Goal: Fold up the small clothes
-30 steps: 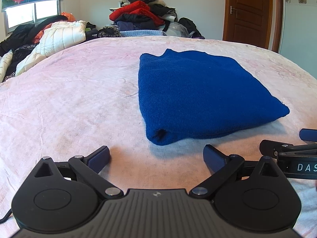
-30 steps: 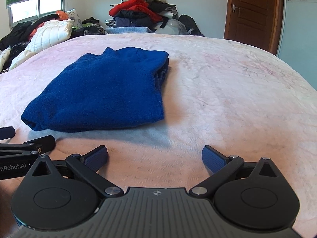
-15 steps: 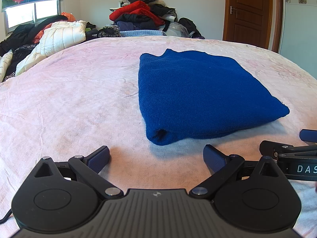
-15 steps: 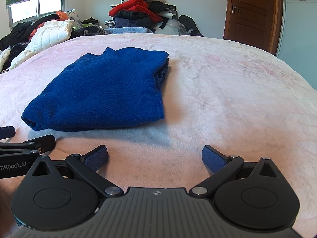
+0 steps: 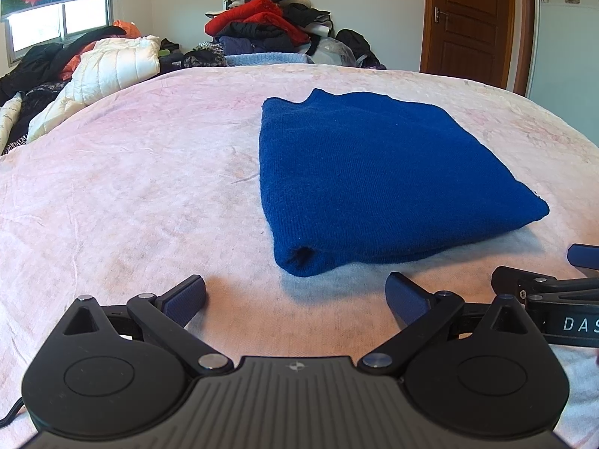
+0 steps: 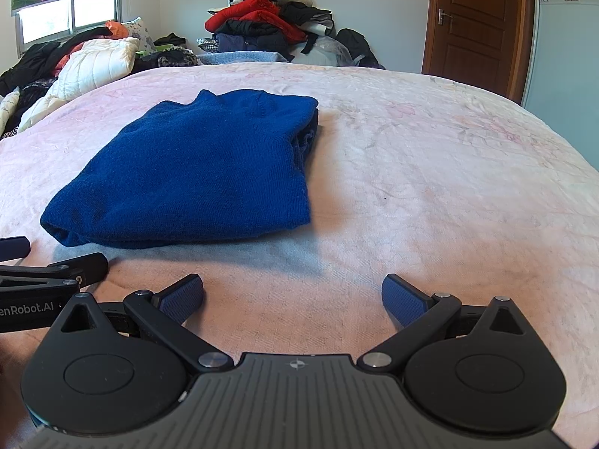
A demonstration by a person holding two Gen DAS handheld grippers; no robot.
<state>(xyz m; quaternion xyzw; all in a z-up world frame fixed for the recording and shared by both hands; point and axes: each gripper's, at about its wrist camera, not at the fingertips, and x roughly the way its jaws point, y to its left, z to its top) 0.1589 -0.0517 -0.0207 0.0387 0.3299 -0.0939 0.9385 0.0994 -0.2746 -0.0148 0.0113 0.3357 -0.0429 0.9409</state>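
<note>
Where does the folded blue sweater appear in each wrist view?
Left wrist view: blue sweater lies right of centre on the pink bedspread.
Right wrist view: blue sweater lies left of centre.
Shared landmark: the brown door, upper right in both.

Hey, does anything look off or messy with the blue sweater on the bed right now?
Nothing much stands out. The blue sweater lies folded flat on the pink bedspread. Its right edge shows a few loose layers peeking out, slightly untidy. Both the left gripper and the right gripper are open and clear of it.
</note>
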